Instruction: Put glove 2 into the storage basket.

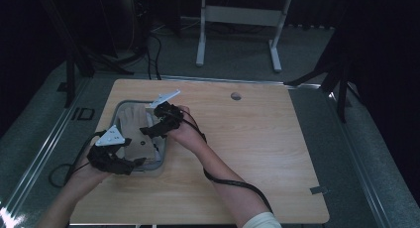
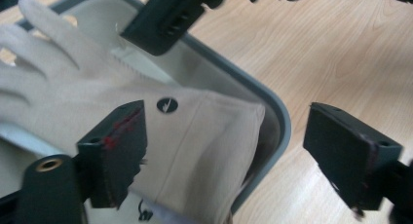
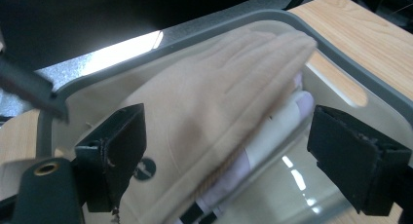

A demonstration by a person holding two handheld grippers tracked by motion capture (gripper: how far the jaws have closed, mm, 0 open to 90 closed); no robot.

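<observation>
Cream cloth glove (image 2: pixel 87 87) lying flat in clear bin (image 1: pixel 163 158) with grey rim, at left of wooden table (image 1: pixel 247 139); fingers toward far end of bin, cuff toward near end. Small dark round logo (image 2: pixel 167 105) on cuff. White papers or packets (image 3: pixel 272 131) visible under glove.

Left hand-held gripper (image 2: pixel 224 156): jaws wide apart, nothing clamped; cuff of glove below gap, no pad pressing on it. Hovering over near end of bin.

Right hand-held gripper (image 3: pixel 229 156): jaws likewise spread, empty; glove and bin wall between them but untouched. Positioned over right rim of bin.

Judged step: glove placed in bin and let go, both tools free of it. Placement looks complete; glove fully inside rim.

Next move, if any: lift both clear straight up, avoiding snag on cuff or rim. If glove to be retaken, close on cuff edge, not on papers beneath.
</observation>
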